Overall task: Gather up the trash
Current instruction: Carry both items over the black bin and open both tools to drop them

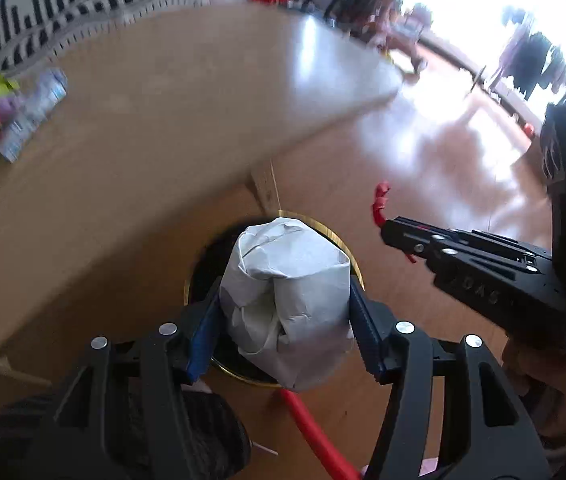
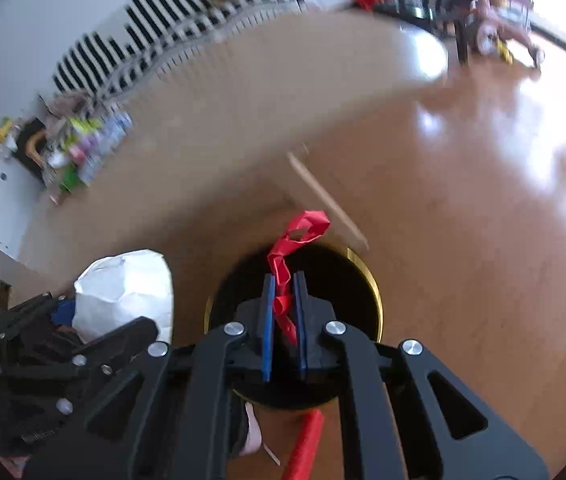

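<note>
A crumpled white paper wad (image 1: 287, 300), creased and roughly egg-shaped, is being gripped between the ribbed blue pads (image 1: 365, 330) of the left gripper (image 1: 285, 322), whose jaws are being held fairly wide by its bulk. It is being held directly over a round black bin (image 1: 203, 264) with a thin gold rim, standing on a glossy wooden floor (image 1: 423, 184). In the right wrist view the same wad (image 2: 127, 292) is being seen at lower left, with the bin (image 2: 339, 272) below the right gripper (image 2: 283, 316). One limp red strip (image 2: 303, 232), thin and twisted like a burst balloon, is being pinched between the right gripper's two blue pads (image 2: 269, 320), the jaws nearly closed; its upper end is curling above the bin's far rim. One red tube (image 2: 305, 444) is lying on the floor beside the bin, cut off by the frame edge. A pale wooden tabletop (image 1: 143, 140) is curving behind. Several packets (image 1: 23, 116) on its far left are being blurred too much to count or identify. The bin's interior is mostly being hidden by the wad and grippers.
</note>
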A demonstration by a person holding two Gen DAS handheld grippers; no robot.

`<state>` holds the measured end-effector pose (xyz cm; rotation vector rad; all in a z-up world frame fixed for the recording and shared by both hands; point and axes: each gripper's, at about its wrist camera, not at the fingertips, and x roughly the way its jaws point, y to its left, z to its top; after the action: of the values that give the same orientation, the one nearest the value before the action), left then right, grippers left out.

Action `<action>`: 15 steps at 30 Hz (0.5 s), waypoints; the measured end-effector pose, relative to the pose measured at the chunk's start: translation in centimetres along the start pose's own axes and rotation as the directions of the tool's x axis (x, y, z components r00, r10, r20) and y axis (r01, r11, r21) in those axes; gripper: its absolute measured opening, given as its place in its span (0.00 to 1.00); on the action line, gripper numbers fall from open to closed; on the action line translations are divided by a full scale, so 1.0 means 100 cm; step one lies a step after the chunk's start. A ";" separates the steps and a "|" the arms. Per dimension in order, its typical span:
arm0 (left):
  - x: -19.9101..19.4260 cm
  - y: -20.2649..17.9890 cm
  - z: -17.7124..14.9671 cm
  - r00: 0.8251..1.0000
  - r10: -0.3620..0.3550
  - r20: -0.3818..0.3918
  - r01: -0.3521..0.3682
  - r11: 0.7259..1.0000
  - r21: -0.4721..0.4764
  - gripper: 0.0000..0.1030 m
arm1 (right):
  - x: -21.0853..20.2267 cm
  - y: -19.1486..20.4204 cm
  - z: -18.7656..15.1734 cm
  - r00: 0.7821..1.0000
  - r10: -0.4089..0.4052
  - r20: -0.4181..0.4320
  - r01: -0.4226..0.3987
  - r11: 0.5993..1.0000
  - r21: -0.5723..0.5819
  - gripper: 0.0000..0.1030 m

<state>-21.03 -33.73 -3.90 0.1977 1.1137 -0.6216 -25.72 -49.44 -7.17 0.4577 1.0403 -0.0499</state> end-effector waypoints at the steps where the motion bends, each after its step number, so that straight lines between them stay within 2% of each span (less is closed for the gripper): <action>1: 0.010 0.000 -0.004 1.000 -0.005 -0.022 0.005 1.000 -0.005 0.56 | 0.009 -0.002 -0.003 1.000 -0.001 -0.021 0.001 1.000 0.008 0.09; 6: 0.046 0.004 -0.023 0.995 -0.006 -0.104 0.006 1.000 0.001 0.56 | 0.040 -0.010 -0.013 0.995 0.012 -0.103 -0.008 0.999 0.037 0.09; 15: 0.052 0.015 -0.019 0.994 -0.028 -0.107 0.022 0.998 -0.059 0.56 | 0.054 -0.012 -0.009 0.991 0.019 -0.130 -0.013 0.999 0.047 0.09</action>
<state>-20.12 -33.53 -9.52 0.1690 1.2386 -0.6057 -23.97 -49.22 -12.45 0.5160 1.1660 -0.0302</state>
